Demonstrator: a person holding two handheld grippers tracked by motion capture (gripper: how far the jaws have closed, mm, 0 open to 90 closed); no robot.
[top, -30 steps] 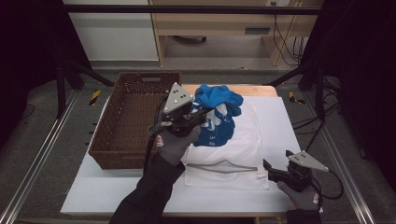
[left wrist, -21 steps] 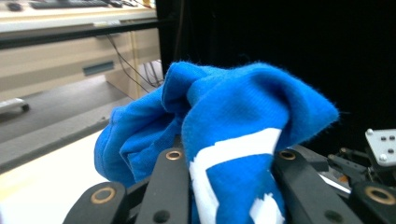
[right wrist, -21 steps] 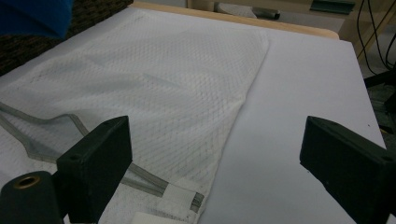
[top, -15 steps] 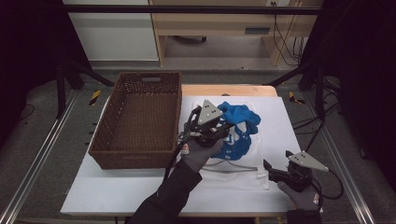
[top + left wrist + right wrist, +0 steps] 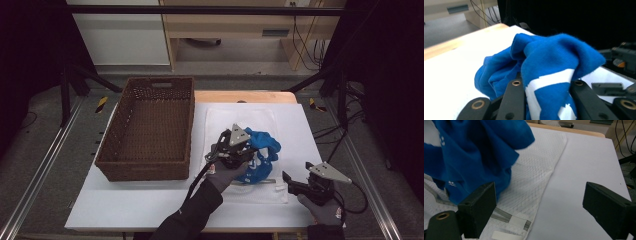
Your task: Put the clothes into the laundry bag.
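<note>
Your left gripper (image 5: 248, 159) is clamped on the crumpled blue cloth with white marks (image 5: 260, 155), which sits on the white mesh sheet (image 5: 240, 119) near the tabletop's (image 5: 150, 200) right half. Your right gripper (image 5: 289, 181) waits wide apart by the front right corner. Hold tight, lift the cloth high, then carry it over the brown woven basket (image 5: 150, 125).

Black tongs (image 5: 248, 152), grey gloves, dark sleeve (image 5: 187, 217)

Grey floor (image 5: 45, 150), wooden bench (image 5: 235, 30) behind.
</note>
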